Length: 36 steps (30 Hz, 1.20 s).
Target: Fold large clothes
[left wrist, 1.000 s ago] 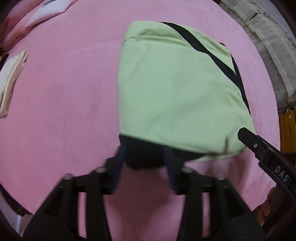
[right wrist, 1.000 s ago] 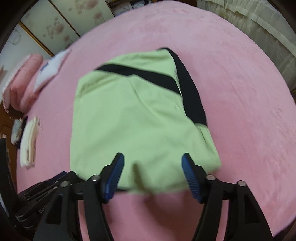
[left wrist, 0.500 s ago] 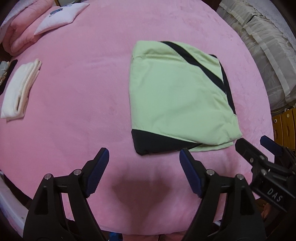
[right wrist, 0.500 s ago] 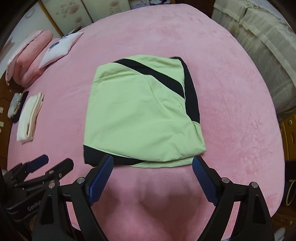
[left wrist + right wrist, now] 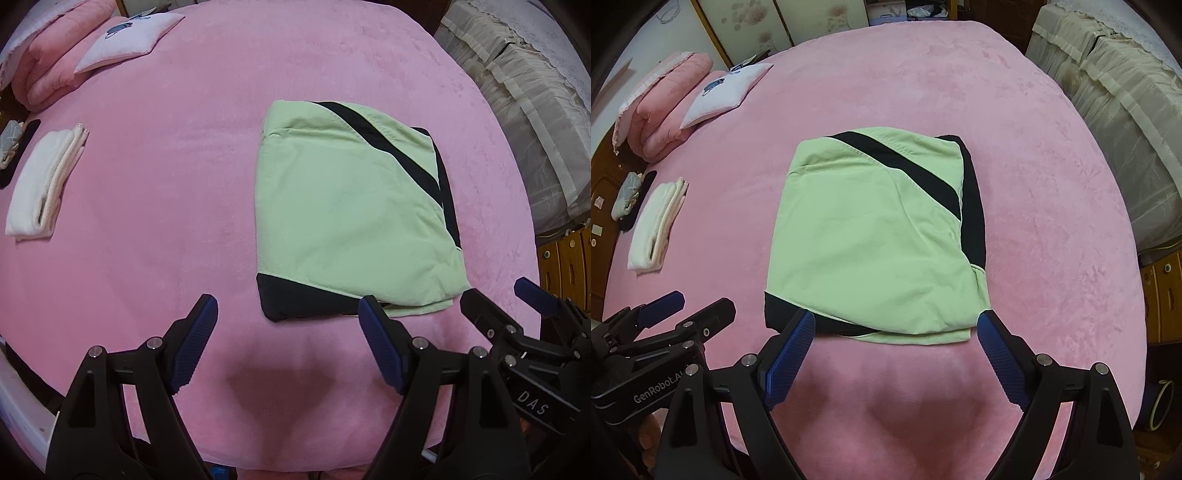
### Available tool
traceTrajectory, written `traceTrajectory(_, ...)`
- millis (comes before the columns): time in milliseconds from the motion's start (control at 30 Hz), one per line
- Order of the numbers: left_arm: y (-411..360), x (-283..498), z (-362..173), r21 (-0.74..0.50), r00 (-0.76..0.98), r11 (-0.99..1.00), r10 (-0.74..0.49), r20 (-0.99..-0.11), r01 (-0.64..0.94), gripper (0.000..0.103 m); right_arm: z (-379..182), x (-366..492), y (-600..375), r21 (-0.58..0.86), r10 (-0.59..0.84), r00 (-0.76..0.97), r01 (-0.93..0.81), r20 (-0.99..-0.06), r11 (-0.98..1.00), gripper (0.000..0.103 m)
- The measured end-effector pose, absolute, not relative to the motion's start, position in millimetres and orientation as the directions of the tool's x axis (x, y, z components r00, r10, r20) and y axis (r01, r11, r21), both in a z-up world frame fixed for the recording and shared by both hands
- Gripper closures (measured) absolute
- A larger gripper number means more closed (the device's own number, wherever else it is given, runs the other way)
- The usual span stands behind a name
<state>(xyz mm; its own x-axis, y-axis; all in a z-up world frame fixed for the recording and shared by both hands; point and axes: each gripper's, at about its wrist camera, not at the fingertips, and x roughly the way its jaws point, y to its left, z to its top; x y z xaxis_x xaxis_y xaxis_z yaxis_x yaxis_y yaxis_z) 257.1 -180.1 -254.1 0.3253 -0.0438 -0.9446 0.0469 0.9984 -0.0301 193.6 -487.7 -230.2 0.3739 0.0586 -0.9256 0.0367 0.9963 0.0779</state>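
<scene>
A light green garment with black stripes [image 5: 351, 218] lies folded into a flat rectangle on the pink bed cover [image 5: 166, 155]; it also shows in the right wrist view [image 5: 871, 240]. My left gripper [image 5: 286, 325] is open and empty, held above the bed just in front of the garment's near left corner. My right gripper [image 5: 895, 339] is open and empty, held above the garment's near edge. The right gripper also shows at the right edge of the left wrist view [image 5: 517, 306], and the left gripper at the left of the right wrist view [image 5: 687, 314].
A folded white cloth [image 5: 44, 184] lies at the bed's left side, also in the right wrist view [image 5: 657, 229]. A pink quilt [image 5: 661, 107] and a white pillow [image 5: 727, 92] sit at the far left. A beige covered piece of furniture [image 5: 1115, 122] stands on the right.
Both grippers let go of the garment's near edge, opened wide and drew back and up. The garment now lies flat on the bed.
</scene>
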Motion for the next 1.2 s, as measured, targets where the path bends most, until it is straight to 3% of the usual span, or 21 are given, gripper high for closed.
traceTrajectory(267,-173.6,280.0,-289.1,-0.067,0.268,0.997,-0.058,-0.962,-0.024,0.027,-261.8,213.3,-519.2,0.156,0.120,0.319,0.091,-0.940,0.984,0.012)
traceTrajectory(600,-152.6,323.6,-358.1,-0.122,0.197,0.983,-0.094,-0.976,-0.136,0.027,-363.4,271.4,-616.7,0.419,0.354,0.251,0.288,-0.901,0.861,0.012)
traceTrajectory(700,-147.9,340.5,-374.7,-0.162,0.187,0.976,-0.135,-0.973,-0.142,0.027,-388.6,290.7,-631.4,0.485,0.425,0.262,0.245,-0.867,0.839,0.011)
traceTrajectory(800,-149.0,359.1,-386.7,-0.215,0.191,0.970,-0.192,-0.963,-0.109,0.027,-398.8,307.1,-634.2,0.575,0.522,0.277,0.162,-0.807,0.802,0.003)
traceTrajectory(1000,-150.2,392.7,-402.1,-0.251,0.191,0.962,-0.228,-0.955,-0.104,0.024,-406.6,343.2,-625.5,0.680,0.647,0.254,0.063,-0.719,0.730,0.004)
traceTrajectory(1067,-148.0,400.5,-406.4,-0.269,0.208,0.956,-0.242,-0.948,-0.115,0.021,-409.0,351.5,-623.2,0.717,0.685,0.250,0.055,-0.684,0.695,0.007)
traceTrajectory(1133,-143.8,405.7,-413.4,-0.297,0.226,0.946,-0.263,-0.938,-0.131,0.020,-411.7,356.7,-620.9,0.755,0.724,0.238,0.070,-0.648,0.653,0.023)
traceTrajectory(1200,-140.8,407.4,-419.0,-0.323,0.235,0.937,-0.286,-0.929,-0.134,0.023,-411.8,357.5,-618.8,0.748,0.720,0.219,0.081,-0.658,0.659,0.028)
